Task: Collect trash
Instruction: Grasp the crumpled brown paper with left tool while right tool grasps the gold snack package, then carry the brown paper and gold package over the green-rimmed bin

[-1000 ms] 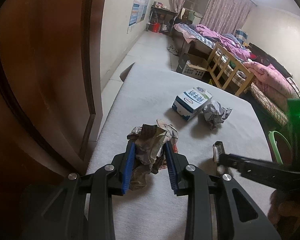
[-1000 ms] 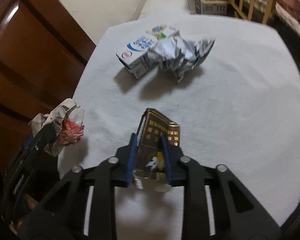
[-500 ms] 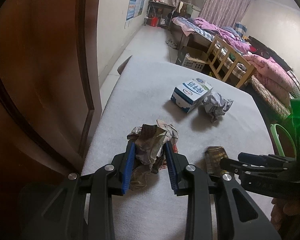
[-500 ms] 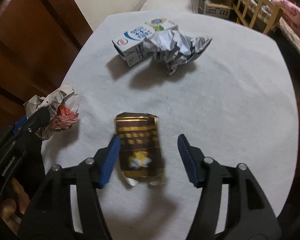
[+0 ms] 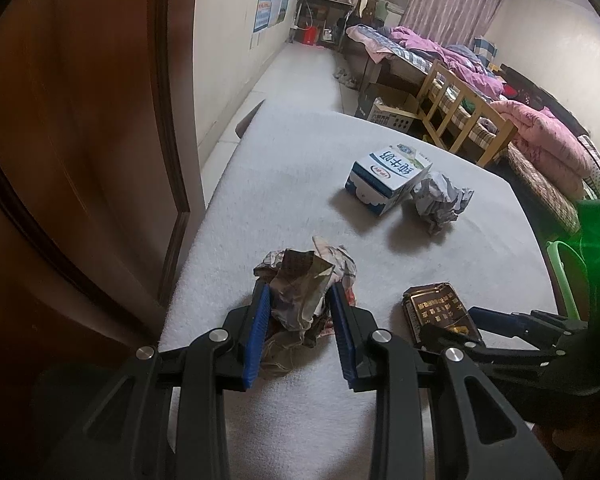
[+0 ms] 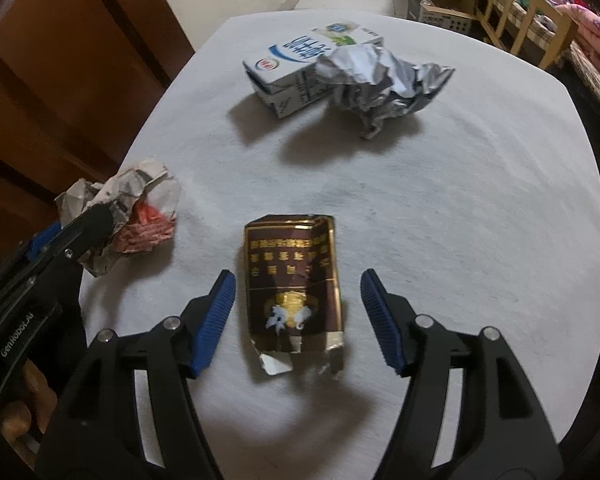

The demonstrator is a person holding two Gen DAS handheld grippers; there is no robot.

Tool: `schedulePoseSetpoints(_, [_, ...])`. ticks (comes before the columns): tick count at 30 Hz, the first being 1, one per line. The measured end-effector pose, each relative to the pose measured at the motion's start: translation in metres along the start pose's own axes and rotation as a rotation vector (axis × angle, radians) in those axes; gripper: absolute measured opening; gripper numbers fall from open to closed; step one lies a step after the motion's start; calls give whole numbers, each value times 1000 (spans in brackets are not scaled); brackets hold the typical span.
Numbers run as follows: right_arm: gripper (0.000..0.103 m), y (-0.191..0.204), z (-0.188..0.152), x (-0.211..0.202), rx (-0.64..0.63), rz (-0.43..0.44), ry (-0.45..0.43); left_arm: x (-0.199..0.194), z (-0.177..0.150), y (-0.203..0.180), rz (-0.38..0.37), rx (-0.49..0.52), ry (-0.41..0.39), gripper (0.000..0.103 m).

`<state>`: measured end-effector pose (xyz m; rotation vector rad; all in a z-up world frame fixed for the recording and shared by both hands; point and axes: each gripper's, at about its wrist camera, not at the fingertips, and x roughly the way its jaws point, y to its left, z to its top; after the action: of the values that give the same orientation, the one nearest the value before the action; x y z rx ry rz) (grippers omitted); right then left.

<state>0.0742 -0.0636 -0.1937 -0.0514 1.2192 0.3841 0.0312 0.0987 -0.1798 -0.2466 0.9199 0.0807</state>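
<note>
My left gripper [image 5: 298, 298] is shut on a crumpled newspaper wad [image 5: 300, 296], held at the table's left edge; the wad also shows in the right wrist view [image 6: 128, 220]. My right gripper [image 6: 298, 284] is open, its blue pads either side of a flattened brown cigarette pack [image 6: 294, 280] that lies flat on the white table [image 6: 460, 220]. The pack shows in the left wrist view [image 5: 440, 314] too. A blue-and-white milk carton [image 6: 296, 68] and a crumpled grey paper ball [image 6: 380, 80] lie together farther back.
A brown wooden door [image 5: 80, 140] stands close on the left. Beds with pink bedding [image 5: 520, 128], a wooden bed frame [image 5: 460, 120] and a cardboard box [image 5: 388, 110] stand beyond the table. A green object [image 5: 560, 256] sits past the right edge.
My right gripper opened and let go of the cigarette pack, which now lies flat on the table. My left gripper still holds the newspaper wad.
</note>
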Motion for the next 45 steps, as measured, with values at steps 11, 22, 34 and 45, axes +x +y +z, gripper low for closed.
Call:
schedulePoseSetpoints(11, [46, 0, -8, -1, -11, 22, -19, 3, -1, -1, 3, 0, 4, 29])
schedulePoseSetpoints(22, [46, -17, -15, -36, 28, 52, -99, 7, -3, -2, 12, 16, 5, 29])
schedulePoseSetpoints(34, [46, -38, -31, -71, 59, 39, -176, 3, -7, -12, 47, 68, -1, 29])
schedulePoseSetpoints(45, [46, -67, -49, -79, 129, 54, -194, -5, -11, -27, 72, 134, -7, 29])
